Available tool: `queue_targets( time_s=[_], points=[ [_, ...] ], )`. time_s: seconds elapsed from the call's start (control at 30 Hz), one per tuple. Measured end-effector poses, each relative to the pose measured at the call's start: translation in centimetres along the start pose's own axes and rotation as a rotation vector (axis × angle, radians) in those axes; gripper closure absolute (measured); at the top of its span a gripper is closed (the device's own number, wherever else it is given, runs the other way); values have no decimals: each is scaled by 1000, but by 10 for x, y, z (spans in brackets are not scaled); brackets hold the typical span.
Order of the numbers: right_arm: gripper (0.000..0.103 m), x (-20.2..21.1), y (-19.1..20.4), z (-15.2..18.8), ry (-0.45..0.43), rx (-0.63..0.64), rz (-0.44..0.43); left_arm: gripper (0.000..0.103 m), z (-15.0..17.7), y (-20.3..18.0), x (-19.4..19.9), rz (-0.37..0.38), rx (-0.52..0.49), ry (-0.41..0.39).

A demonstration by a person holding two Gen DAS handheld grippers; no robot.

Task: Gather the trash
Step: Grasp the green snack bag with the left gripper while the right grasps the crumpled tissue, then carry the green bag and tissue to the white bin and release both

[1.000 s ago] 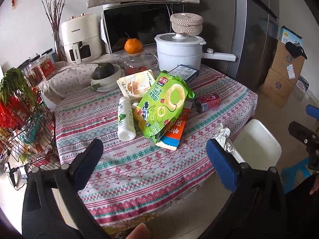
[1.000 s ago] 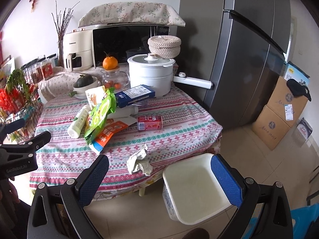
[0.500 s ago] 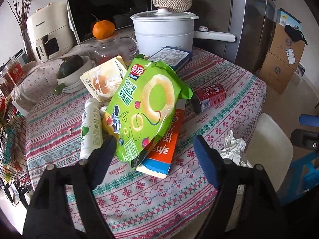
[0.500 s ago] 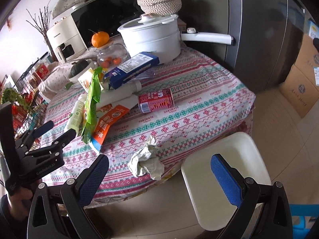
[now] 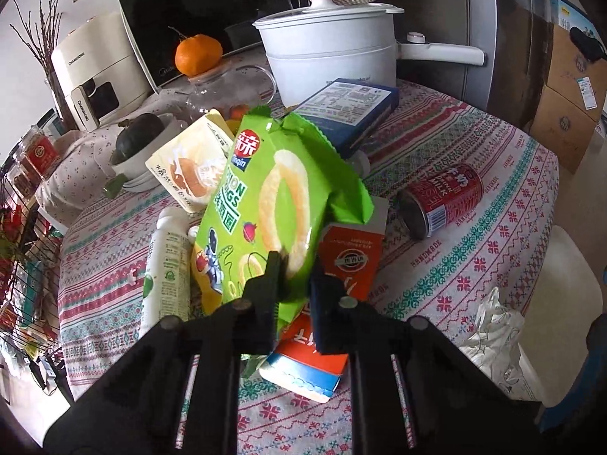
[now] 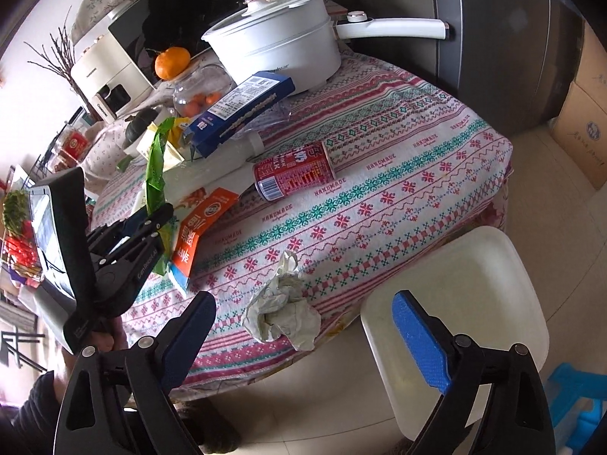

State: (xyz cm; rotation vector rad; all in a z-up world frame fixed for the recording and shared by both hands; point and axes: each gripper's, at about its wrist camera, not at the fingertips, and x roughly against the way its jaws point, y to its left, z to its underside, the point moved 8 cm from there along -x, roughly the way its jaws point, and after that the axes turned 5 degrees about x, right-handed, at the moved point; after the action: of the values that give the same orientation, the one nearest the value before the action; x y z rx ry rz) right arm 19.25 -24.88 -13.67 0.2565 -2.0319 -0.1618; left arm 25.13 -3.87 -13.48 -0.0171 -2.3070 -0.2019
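Left gripper point(image 5: 294, 278) clamped on green snack bag point(image 5: 277, 197); right gripper point(image 6: 303, 337) spread wide above crumpled paper point(image 6: 282, 303)

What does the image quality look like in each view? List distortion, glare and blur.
Left wrist: strong fisheye bending with dark corners; the green snack bag is sharp, the white pot evenly daylit. Right wrist: same curvature; the crumpled paper is crisp, the white bin bright but not blown out.

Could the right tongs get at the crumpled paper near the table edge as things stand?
Probably yes: the right tongs are open, the crumpled paper lies between and ahead of their fingers, and nothing sits between them; the left tongs are off aside.
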Motion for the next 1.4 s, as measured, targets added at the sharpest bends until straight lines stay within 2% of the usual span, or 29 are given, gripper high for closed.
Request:
queue_targets(
  time_s=[0.13, 0.23, 0.47, 0.57, 0.67, 0.83, 0.93, 1.13, 1.4],
  points=[
    [10, -14, 2, 3, 31, -8, -1, 94, -8, 11, 20, 22, 29, -38],
    [13, -26, 7, 6, 61, 1, 6, 95, -13, 22, 38, 65, 73, -67],
    [24, -62, 25, 13, 142, 17, 5, 95, -12, 46, 78, 224, 189, -92],
    [34, -79, 28, 15, 169, 12, 9, 95, -6, 52, 88, 287, 221, -75],
    [49, -95, 28, 19, 197, -12, 6, 95, -1, 57, 94, 331, 251, -63],
    [61, -104, 27, 18, 196, -9, 17, 95, 5, 62, 98, 346, 259, -56],
    [67, -103, 28, 18, 191, -17, 5, 95, 10, 64, 99, 375, 266, -37],
    [68, -70, 16, 8, 126, -17, 1, 95, 16, 54, 110, 466, 267, -12],
    [68, 0, -35, 5, -5, -52, 47, 95, 16, -4, 121, 628, 221, 36]
  ],
)
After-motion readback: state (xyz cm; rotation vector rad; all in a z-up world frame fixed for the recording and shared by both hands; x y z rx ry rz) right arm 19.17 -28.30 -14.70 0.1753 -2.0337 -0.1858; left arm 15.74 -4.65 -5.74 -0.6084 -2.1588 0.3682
